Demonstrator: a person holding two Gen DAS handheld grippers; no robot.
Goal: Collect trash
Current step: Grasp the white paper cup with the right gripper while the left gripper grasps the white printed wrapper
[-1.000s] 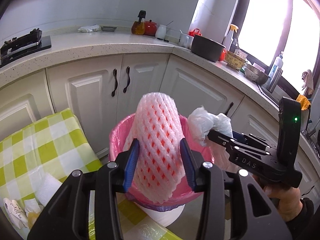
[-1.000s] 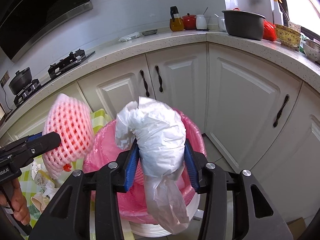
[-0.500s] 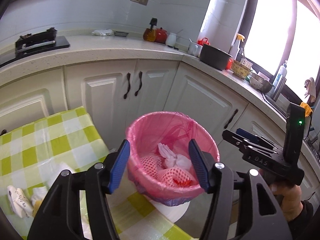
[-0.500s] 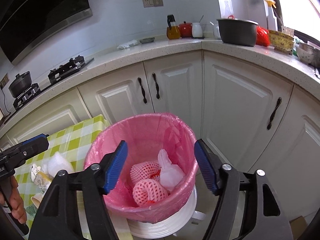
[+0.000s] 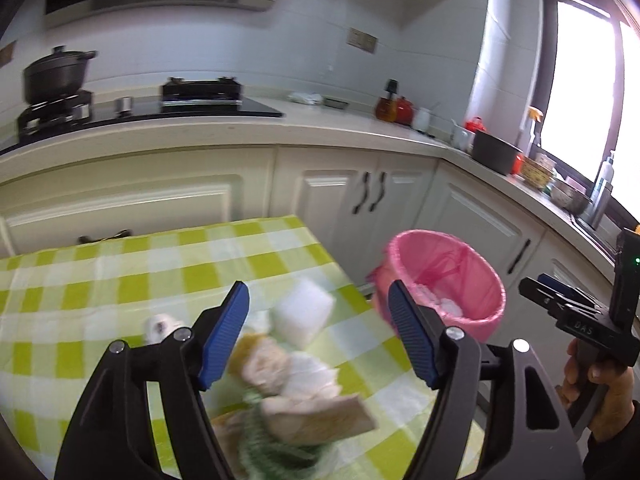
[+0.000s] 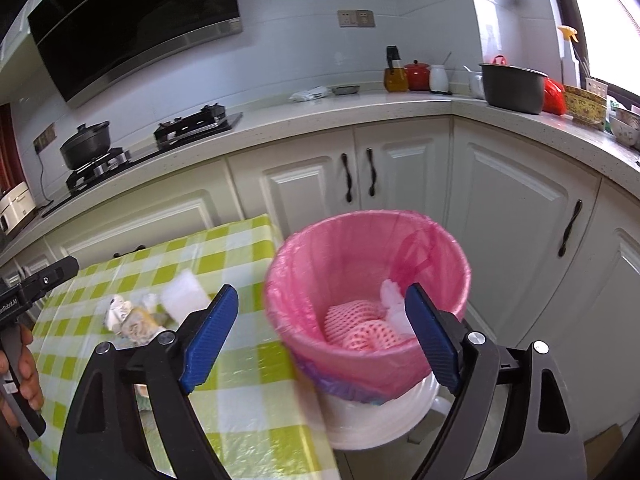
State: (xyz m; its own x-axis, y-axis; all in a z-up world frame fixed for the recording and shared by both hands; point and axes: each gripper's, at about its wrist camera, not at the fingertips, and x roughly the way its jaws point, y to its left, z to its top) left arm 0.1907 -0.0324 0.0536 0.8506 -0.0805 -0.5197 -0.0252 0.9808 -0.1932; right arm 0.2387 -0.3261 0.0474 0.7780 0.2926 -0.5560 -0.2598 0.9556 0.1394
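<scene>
The left gripper [image 5: 318,336] is gaping wide, grasping nothing, hovering above a blurred pile of trash [image 5: 292,380] lying on the green-checked tablecloth [image 5: 120,280], with a white foam block [image 5: 304,314] just beyond. The right gripper [image 6: 320,334] is likewise spread and empty, hanging over the pink-lined trash bin [image 6: 360,248], where pink foam fruit nets [image 6: 360,326] and a white plastic bag [image 6: 394,300] are lying.
</scene>
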